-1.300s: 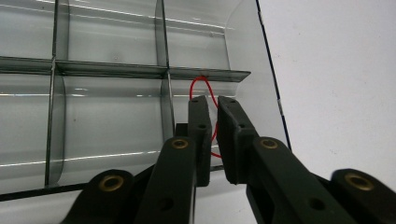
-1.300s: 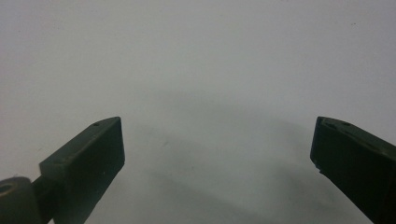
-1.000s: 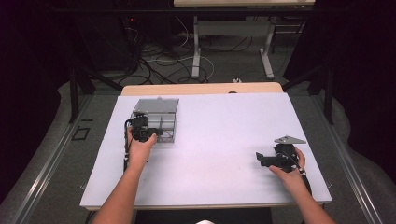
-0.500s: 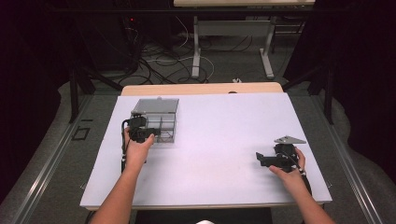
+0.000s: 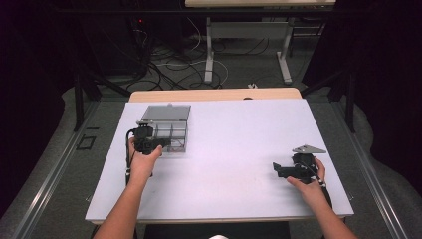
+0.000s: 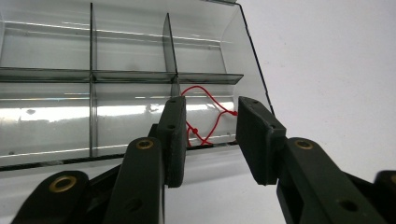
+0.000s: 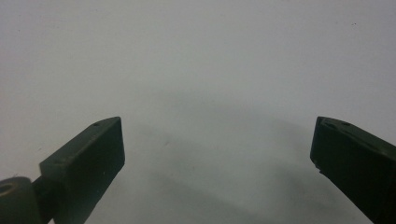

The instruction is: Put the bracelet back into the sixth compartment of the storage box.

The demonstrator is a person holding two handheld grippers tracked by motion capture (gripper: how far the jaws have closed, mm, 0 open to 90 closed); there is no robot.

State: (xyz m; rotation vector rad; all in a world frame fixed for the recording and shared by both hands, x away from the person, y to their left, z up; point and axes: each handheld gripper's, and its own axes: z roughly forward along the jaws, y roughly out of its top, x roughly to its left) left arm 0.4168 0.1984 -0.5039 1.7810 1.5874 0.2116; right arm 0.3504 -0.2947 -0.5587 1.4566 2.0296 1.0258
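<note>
A clear plastic compartment box [image 5: 171,132] lies at the table's left with its lid [image 5: 165,112] folded back. In the left gripper view a red string [image 6: 218,103] lies loose in the near right compartment of the box [image 6: 116,56]. My left gripper [image 5: 165,144] [image 6: 210,116] hovers at the box's near edge. Its jaws have just been opening, and nothing is pressed between its pads [image 6: 175,126]. My right gripper [image 5: 275,169] [image 7: 217,135] rests at the table's right, wide open over bare white surface.
The white table [image 5: 234,144] has free room between the two hands. A grey three-cornered plate [image 5: 308,149] tops the right gripper. Behind the table, cables and a desk frame [image 5: 209,59] stand on the floor.
The left hand has shifted slightly at the box's near edge. The right hand has stayed where it was.
</note>
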